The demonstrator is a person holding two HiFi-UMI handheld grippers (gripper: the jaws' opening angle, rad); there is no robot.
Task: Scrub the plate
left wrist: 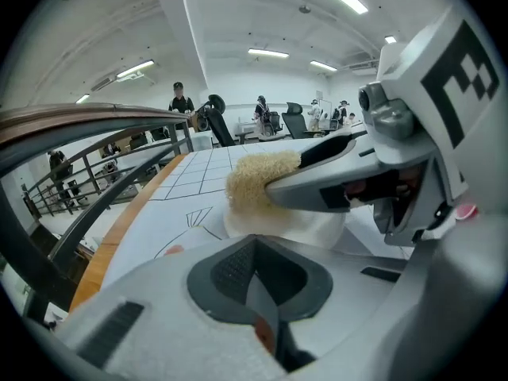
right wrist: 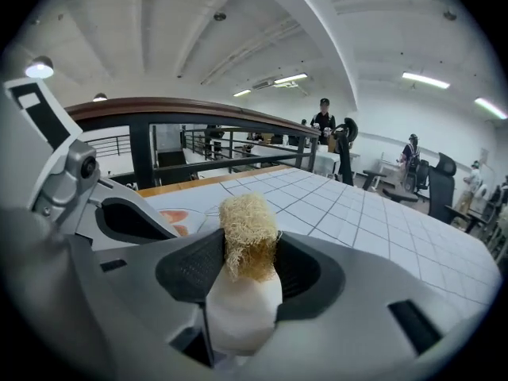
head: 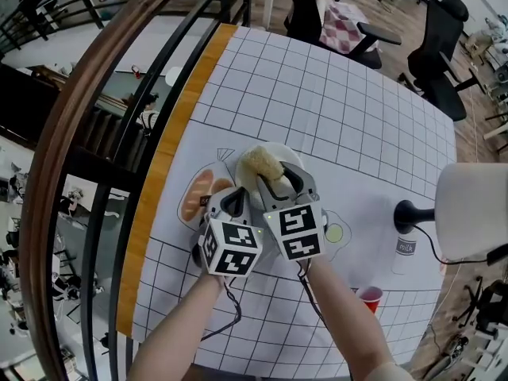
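Bright, even overhead light from ceiling tube lamps (left wrist: pixel 268 53), soft faint shadows, heavy fisheye distortion and dark corners.

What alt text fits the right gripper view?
The right gripper is shut on a scrubber with a white handle and tan fibre head. The left gripper sits close at the left, with the gridded white table and a railing beyond.

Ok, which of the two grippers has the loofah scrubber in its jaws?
The right gripper: its jaws clamp the loofah scrubber by its white handle. The left gripper is shut on the plate instead.
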